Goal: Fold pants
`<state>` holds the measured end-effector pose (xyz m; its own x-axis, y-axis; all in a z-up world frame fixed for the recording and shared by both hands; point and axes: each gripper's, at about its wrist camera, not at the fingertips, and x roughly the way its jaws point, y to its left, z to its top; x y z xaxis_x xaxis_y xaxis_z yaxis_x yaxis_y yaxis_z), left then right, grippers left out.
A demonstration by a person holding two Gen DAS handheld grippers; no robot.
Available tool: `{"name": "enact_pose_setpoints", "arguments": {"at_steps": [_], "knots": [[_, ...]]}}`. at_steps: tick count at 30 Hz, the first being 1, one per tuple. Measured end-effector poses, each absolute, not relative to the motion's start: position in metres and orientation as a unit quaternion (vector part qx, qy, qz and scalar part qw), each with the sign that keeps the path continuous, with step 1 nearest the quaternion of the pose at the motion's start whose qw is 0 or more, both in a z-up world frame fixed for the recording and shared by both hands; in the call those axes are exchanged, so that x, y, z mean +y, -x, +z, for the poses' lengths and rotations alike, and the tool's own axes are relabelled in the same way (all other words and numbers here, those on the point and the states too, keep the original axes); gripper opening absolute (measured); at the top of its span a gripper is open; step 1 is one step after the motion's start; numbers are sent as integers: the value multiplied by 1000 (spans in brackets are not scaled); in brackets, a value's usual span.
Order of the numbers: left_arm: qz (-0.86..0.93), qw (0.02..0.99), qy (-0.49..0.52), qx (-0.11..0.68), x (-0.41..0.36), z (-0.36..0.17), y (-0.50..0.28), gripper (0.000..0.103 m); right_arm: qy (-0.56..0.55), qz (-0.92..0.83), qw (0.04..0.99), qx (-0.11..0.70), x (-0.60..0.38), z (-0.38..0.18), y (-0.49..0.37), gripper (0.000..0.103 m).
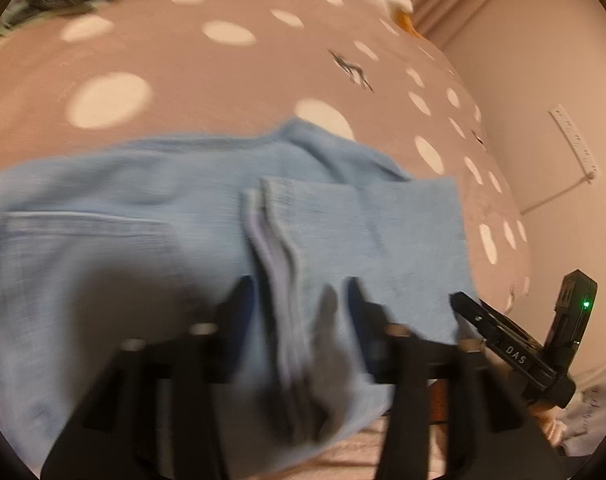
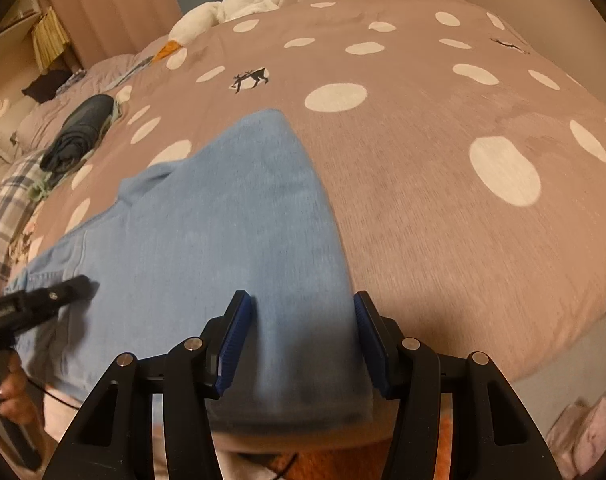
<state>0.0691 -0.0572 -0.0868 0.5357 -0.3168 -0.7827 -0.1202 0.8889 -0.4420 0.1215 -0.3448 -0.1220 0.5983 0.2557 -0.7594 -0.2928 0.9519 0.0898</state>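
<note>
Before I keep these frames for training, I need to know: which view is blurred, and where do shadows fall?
Left wrist view: motion-blurred throughout, the pants and the left claw smeared, with a dark shadow on the denim by the claw. Right wrist view: sharper; the right claw shades the denim between its fingers. Both views bulge with fisheye distortion under warm light.

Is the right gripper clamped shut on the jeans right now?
No, in the right wrist view the right gripper has its blue pads spread wide apart, with the jeans lying flat on the bedspread between them.
</note>
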Motion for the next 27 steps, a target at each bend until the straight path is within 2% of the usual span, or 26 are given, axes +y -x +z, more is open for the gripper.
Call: {"name": "enact_pose_setpoints", "arguments": {"at_steps": [1, 3, 6, 7, 8, 10, 12, 17, 20, 23, 25, 27], "knots": [[-40, 858, 223, 461, -49, -76, -58, 71, 18, 152, 893, 423, -346, -121, -121, 54], [-8, 876, 218, 430, -31, -60, -40, 90, 15, 148, 893, 426, -345, -119, -121, 54], [57, 890, 235, 386, 9, -41, -6, 97, 20, 137, 900, 412, -343, -109, -118, 54], [83, 891, 246, 373, 25, -38, 6, 97, 21, 135, 904, 406, -341, -106, -116, 59], [121, 888, 262, 357, 45, -37, 23, 97, 21, 135, 907, 398, -340, -103, -115, 69], [166, 881, 287, 336, 66, -39, 43, 98, 18, 143, 913, 381, -336, -96, -112, 76], [203, 864, 323, 330, 88, -53, 63, 99, 11, 151, 915, 375, -332, -93, -113, 76], [182, 812, 398, 385, 99, -100, 69, 97, 10, 168, 909, 381, -318, -95, -116, 76], [141, 809, 431, 375, 96, -114, 65, 93, 15, 178, 904, 389, -310, -99, -115, 76], [145, 813, 423, 373, 90, -118, 58, 93, 14, 186, 900, 394, -307, -101, -113, 76], [121, 824, 415, 366, 83, -114, 54, 85, 11, 187, 899, 395, -307, -102, -112, 76], [113, 824, 419, 364, 78, -115, 47, 83, 7, 189, 897, 400, -308, -105, -113, 76]]}}
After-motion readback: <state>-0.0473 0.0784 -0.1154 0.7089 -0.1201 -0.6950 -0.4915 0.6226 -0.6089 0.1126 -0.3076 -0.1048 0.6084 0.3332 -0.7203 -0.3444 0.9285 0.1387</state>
